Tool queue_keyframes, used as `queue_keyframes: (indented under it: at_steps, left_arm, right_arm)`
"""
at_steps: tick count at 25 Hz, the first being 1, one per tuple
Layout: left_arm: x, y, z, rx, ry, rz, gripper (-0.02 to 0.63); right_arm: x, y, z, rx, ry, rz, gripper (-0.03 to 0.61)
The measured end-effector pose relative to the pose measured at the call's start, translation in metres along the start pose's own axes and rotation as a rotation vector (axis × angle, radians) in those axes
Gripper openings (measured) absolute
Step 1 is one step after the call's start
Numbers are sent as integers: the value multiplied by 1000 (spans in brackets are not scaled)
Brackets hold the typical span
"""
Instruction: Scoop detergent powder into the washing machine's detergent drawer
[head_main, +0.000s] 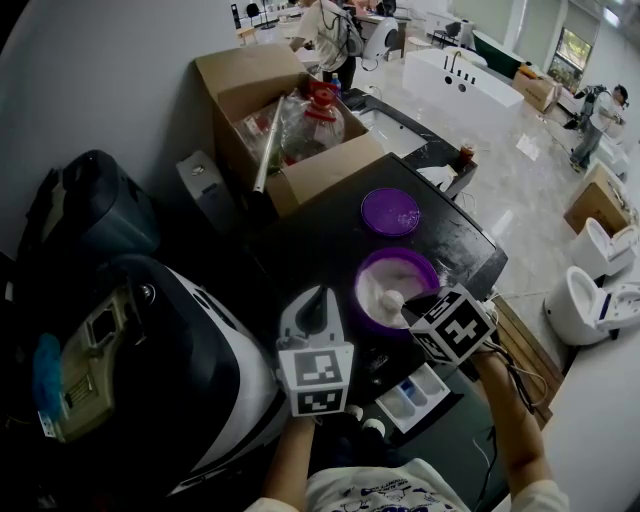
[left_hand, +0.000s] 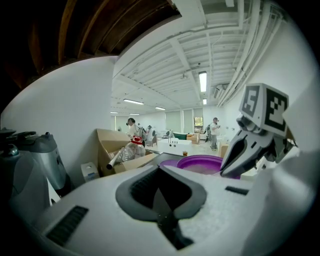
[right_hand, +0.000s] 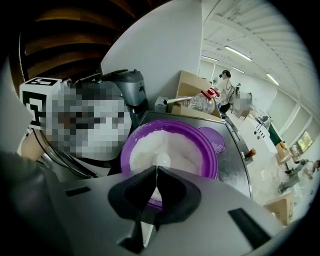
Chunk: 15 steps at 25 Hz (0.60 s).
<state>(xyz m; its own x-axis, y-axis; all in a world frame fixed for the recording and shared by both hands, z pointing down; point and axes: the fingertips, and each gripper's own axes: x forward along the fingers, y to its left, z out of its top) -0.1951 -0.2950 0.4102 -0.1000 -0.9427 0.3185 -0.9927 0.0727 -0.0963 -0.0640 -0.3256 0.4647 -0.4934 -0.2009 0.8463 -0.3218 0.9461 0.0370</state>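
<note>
The right gripper (right_hand: 156, 172) is clamped on a white plastic spoon (right_hand: 161, 161), its long axis pointed forward into the powder-filled round purple plastic bowl (right_hand: 210, 155) at centre frame. The white detergent drawer (head_main: 418, 395) is seen lower centre, nearest this gripper. The left gripper (left_hand: 160, 172) is closed and empty.

A bowl (head_main: 362, 280) of powder (head_main: 380, 283) is set on the washer top (head_main: 320, 235), with a lid (head_main: 390, 211) laid just behind it and a box (head_main: 320, 175) stood farther behind, to the left. A spoon (head_main: 391, 298) is sunk in the powder and clamped in the right gripper (head_main: 412, 303) at the bowl's near right rim, while the left gripper (head_main: 316, 305) is held just left of the bowl. A drawer (head_main: 432, 385) is pulled out below the top's front edge, before the bowl.
</note>
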Motion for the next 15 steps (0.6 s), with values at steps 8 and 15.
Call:
queue_keyframes:
  at_steps: [8, 15]
  left_arm:
    - [-3, 2, 1, -3, -3, 6, 2]
    - [-8, 1, 6, -8, -15, 8, 2]
  right_arm:
    - [-3, -8, 1, 95, -52, -15, 20]
    - [-10, -7, 2, 257, -135, 54, 20]
